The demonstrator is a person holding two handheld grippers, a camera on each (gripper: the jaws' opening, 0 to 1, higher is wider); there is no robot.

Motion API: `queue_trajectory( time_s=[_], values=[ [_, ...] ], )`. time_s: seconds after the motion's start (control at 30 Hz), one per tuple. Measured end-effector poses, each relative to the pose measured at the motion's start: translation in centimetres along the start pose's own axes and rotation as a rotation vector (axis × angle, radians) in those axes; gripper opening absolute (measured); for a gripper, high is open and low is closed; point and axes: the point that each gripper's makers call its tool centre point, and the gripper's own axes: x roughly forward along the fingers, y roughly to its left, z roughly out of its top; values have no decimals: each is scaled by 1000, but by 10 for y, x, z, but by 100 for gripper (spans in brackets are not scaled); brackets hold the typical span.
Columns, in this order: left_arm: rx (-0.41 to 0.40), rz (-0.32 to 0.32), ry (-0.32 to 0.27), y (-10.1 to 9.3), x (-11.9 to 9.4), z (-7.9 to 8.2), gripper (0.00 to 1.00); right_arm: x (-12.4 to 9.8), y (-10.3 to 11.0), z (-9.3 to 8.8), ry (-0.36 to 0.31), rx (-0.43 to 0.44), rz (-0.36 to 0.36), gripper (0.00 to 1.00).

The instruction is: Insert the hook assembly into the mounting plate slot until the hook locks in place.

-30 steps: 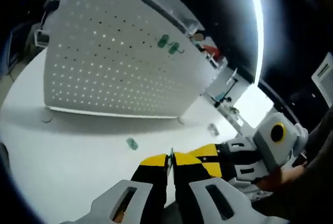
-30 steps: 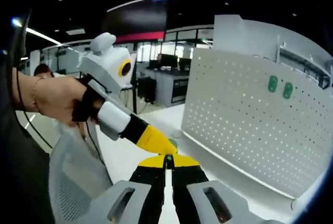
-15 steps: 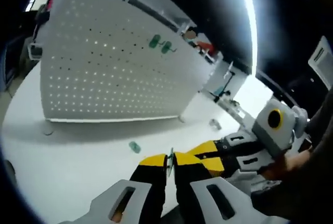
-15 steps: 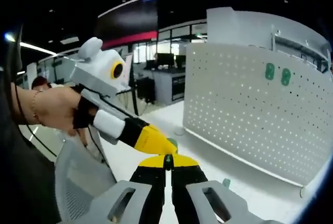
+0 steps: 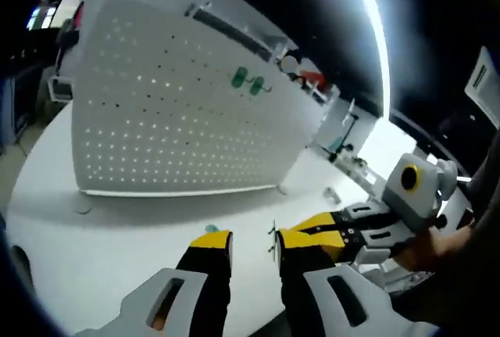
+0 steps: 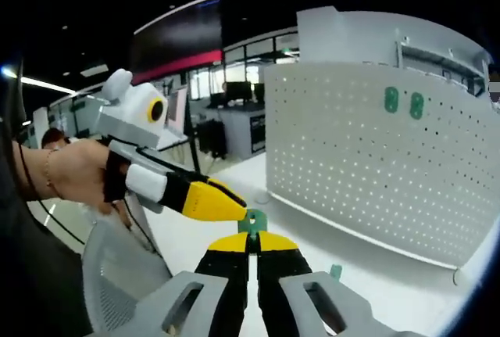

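A small green hook piece [image 6: 251, 222] is pinched between the yellow tips of my right gripper [image 6: 251, 237], which is shut on it. Seen edge-on in the left gripper view, the same hook piece [image 5: 271, 241] sits at the tip of the right gripper [image 5: 286, 237], which comes in from the right. My left gripper [image 5: 251, 238] stands open, its jaws spread on either side of the piece without touching it. From the right gripper view, the left gripper [image 6: 234, 201] reaches in from the left. The white pegboard mounting plate [image 5: 172, 110] stands upright behind, with two green hooks [image 5: 248, 80] on it.
A loose green piece [image 5: 211, 229] lies on the white table [image 5: 94, 227] near the board's foot, and another small piece [image 5: 332, 194] lies farther right. A grey mesh chair [image 6: 117, 274] and a person's hand [image 6: 70, 173] are at the left of the right gripper view.
My left gripper has opened and let go of the green hook piece. The right gripper stays shut on it. Both views have shifted a little.
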Motion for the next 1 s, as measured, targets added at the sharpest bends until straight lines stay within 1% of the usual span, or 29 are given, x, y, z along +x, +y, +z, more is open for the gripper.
queue_trajectory(
  time_s=[0.07, 0.17, 0.27, 0.33, 0.37, 0.43, 0.5, 0.53, 0.57, 0.63, 0.7, 0.83, 0.97, 1.0],
  values=[
    [9, -1, 3, -1, 0, -1, 24, -1, -3, 2, -5, 10, -6, 0],
    [44, 0, 15, -4, 1, -3, 24, -2, -7, 4, -11, 5, -21, 0],
    [59, -13, 14, -7, 1, -3, 26, -5, -17, 6, -17, 14, -45, 0],
    [70, -11, 12, -8, 1, -3, 34, -6, -23, 9, -25, 22, -61, 0],
    [96, 0, 13, -6, 1, -3, 39, -7, -27, 10, -29, 28, -72, 0],
    [181, 38, 15, -3, 2, -2, 56, -9, -33, 12, -36, 35, -87, 0],
    [228, 54, -1, -3, 2, 0, 73, -10, -41, 15, -45, 45, -110, 0],
    [232, 54, -3, -6, 2, 0, 78, -11, -44, 16, -49, 52, -117, 0],
    [241, 52, -8, -7, 2, 1, 81, -11, -47, 17, -53, 57, -123, 0],
    [249, 42, -13, -10, 2, 2, 82, -13, -51, 19, -61, 65, -135, 0],
    [252, 36, -19, -10, 2, 3, 85, -14, -55, 21, -68, 68, -144, 0],
    [249, 48, -28, -9, 3, 5, 95, -15, -61, 24, -79, 73, -160, 0],
    [254, 51, -49, -10, 1, 9, 100, -15, -69, 29, -91, 79, -177, 0],
    [256, 51, -52, -9, 1, 10, 100, -14, -73, 32, -95, 75, -181, 0]
  ],
)
